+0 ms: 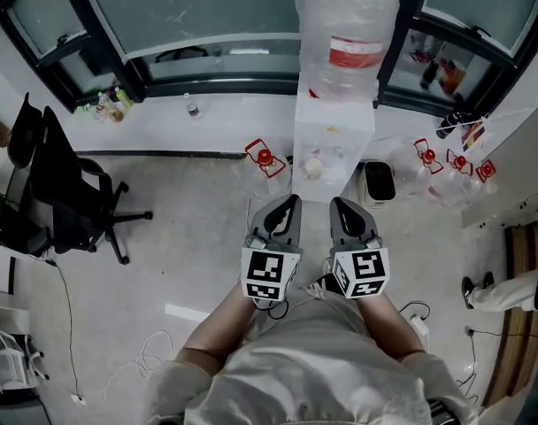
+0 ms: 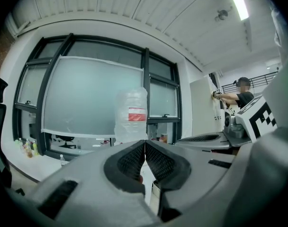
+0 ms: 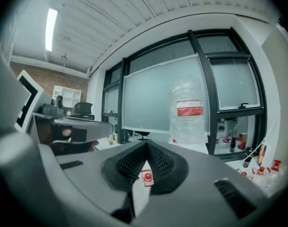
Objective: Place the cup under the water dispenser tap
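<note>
Broadly, the dark-framed windows (image 1: 207,25) filled the far wall, frosted panes above a low white ledge. In front of them stood the white water dispenser (image 1: 333,144), its big clear bottle (image 1: 349,34) upended on top with a red-and-white label around it. A black office chair (image 1: 65,189) sat on the floor well to the left of the dispenser.

Nearer me, the 2 grippers were side by side, apart from each other, both aimed at the dispenser and short of it. The left gripper (image 2: 145,143) had its fingers (image 2: 130,163) pressed together at the tips with nothing between them. The right gripper (image 3: 146,145) was the same, with its fingers (image 3: 165,164) closed tip to tip and empty.

A white bin (image 1: 379,182) with a dark lid stood just beside the dispenser on its right. Several empty jugs (image 1: 459,162) with red caps lay by the right wall, and 1 more jug (image 1: 263,158) lay just left of the dispenser. A small bottle (image 1: 192,109) stood on the ledge under the windows.

As for the cup (image 1: 313,168), the only thing I could take for it was a small pale round shape in the dispenser's recess, too small to be sure of. Neither gripper held it.
</note>
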A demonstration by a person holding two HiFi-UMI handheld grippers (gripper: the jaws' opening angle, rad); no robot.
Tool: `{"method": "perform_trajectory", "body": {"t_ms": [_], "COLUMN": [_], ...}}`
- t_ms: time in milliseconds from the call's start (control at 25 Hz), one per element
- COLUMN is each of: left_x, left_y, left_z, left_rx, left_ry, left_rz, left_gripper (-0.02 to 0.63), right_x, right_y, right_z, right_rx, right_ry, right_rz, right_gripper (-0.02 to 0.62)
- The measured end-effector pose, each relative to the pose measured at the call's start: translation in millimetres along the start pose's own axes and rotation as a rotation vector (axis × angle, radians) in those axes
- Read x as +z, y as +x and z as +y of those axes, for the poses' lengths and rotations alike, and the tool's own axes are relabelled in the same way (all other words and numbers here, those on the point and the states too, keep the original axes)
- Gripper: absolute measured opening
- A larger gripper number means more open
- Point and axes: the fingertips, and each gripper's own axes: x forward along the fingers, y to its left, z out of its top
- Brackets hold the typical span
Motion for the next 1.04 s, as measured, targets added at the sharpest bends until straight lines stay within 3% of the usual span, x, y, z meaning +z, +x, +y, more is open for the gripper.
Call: {"method": "perform_trajectory", "body": {"t_ms": [1040], "left_x": [-19], "left_y": [-1], "left_z": [12], "left_rx": [-0.008], "left_ry": [-0.085], "left_rz": [0.047], "left_gripper": [0.020], "right_x": [-32], "right_y": [-2], "right_z": [4], "right_rx": [0.002], "right_ry": [-0.010], "right_rz": [0.098], "right_gripper": [0.028]}}
